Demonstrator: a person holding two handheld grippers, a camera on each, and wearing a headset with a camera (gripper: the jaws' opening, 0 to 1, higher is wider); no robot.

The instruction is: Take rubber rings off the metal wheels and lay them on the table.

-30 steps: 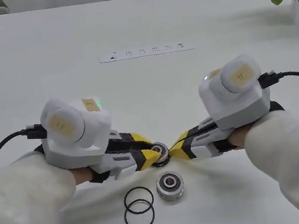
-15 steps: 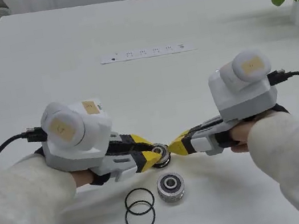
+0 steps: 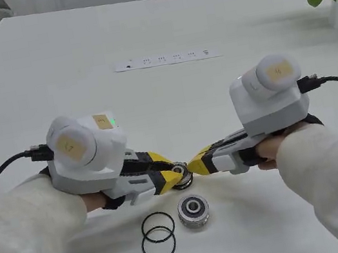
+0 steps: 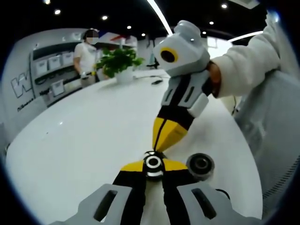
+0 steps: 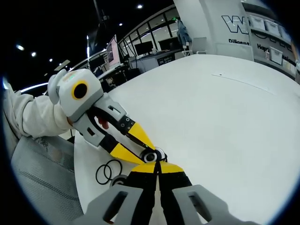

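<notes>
left tool clamps wheel | right tool tips closed at its rim | I judge rings thin, stretchy, light; pinch at outer edge

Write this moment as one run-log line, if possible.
left gripper: shut on metal wheel | right gripper: shut, tips at that wheel | table: two rubber rings, second wheel lying loose
</notes>
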